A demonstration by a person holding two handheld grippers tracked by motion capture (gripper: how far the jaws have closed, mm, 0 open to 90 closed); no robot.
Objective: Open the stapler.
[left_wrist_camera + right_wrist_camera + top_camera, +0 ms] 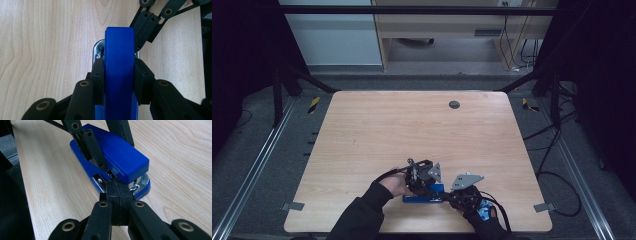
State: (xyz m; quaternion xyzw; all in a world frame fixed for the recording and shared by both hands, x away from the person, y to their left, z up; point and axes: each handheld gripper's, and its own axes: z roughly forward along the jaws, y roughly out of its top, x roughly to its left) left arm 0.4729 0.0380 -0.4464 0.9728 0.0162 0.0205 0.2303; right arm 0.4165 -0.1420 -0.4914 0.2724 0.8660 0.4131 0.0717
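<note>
A blue stapler [422, 198] lies near the table's front edge, with a metal magazine showing under its top arm. My left gripper [427, 188] comes down on it from above. In the left gripper view the left gripper [119, 72] is shut on the sides of the stapler [119, 50]. My right gripper [446, 197] sits at the stapler's right end. In the right gripper view the right gripper [117, 192] has its pads pressed together, their tip against the front of the stapler [120, 155], at the gap between top arm and base. Nothing shows between those pads.
The wooden table [412, 130] has a dark round grommet [454, 104] at its far middle. The front edge runs just behind the hands. Metal frame rails [257, 160] flank the table, and cables [557, 175] lie on the floor at the right.
</note>
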